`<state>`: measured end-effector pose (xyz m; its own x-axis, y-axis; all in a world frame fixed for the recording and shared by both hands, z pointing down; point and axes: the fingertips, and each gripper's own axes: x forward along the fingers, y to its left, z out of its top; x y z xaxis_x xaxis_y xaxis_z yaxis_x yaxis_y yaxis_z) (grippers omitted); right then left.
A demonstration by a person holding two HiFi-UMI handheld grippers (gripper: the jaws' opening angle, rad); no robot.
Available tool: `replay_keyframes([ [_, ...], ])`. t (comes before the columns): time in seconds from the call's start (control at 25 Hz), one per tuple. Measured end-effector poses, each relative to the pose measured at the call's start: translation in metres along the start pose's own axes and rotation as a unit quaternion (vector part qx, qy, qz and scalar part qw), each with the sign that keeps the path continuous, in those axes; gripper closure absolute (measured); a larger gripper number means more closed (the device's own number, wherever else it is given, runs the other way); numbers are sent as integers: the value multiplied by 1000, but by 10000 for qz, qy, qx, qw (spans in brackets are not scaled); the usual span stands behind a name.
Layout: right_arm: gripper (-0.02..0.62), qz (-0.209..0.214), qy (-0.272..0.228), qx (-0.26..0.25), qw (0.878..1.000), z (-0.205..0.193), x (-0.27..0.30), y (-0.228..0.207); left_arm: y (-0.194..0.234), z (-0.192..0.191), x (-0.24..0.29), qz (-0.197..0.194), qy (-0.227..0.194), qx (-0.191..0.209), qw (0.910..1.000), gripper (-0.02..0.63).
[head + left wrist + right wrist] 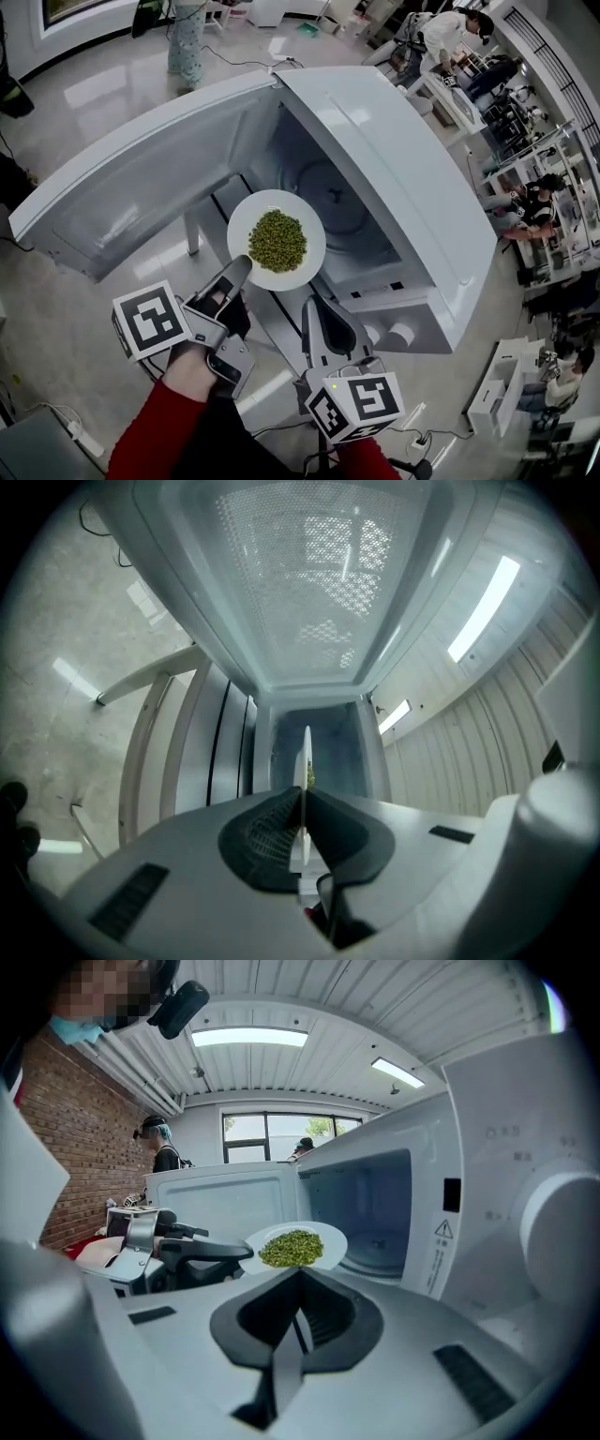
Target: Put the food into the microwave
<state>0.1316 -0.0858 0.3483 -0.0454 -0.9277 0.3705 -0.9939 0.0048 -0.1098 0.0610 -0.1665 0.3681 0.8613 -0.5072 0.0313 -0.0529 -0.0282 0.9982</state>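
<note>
**Head view:** A white microwave (412, 187) stands with its door (141, 187) swung wide open to the left. A white plate (246, 225) hangs in the air just in front of the open hole. It is not inside yet. A heap of small green food (277, 241) lies in the middle of the plate. The left hand-held gripper (239, 267) pinches the near rim of the plate. A red sleeve (155, 431) shows behind it. The right hand-held gripper (323, 309) is lower down, near the plate but not touching it.

**Left gripper view:** The left hand-held gripper (302, 794) is nearly closed, with the thin plate (306, 757) squeezed edge-on between its jaws. A bit of the green food (310, 778) peeks over the rim. The inside of the microwave (319, 733) is straight ahead.

**Right gripper view:** The right hand-held gripper (298, 1274) has its jaws closed together with nothing in them. Past its tips is the plate (333, 1238) with the green food (292, 1248). The left hand-held gripper (202, 1255) grips the plate from the left. The open microwave (487, 1176) is on the right, its door (225, 1199) behind the plate.
</note>
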Motion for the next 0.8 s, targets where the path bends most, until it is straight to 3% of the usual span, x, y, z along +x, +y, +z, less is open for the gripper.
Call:
replay_keyframes([
  [0.2,581,-49,64,-67,9999,-17,4,-12,19,-11,21,-48,12,-49,10000,582],
  [0.4,581,-77,84,-40,9999,-30,30,-7,39,6,36,-61,98,49,9999,583],
  [0.8,581,-45,558,-2,9984,-39,43,-18,31,10,84,66,277,293,9992,583],
])
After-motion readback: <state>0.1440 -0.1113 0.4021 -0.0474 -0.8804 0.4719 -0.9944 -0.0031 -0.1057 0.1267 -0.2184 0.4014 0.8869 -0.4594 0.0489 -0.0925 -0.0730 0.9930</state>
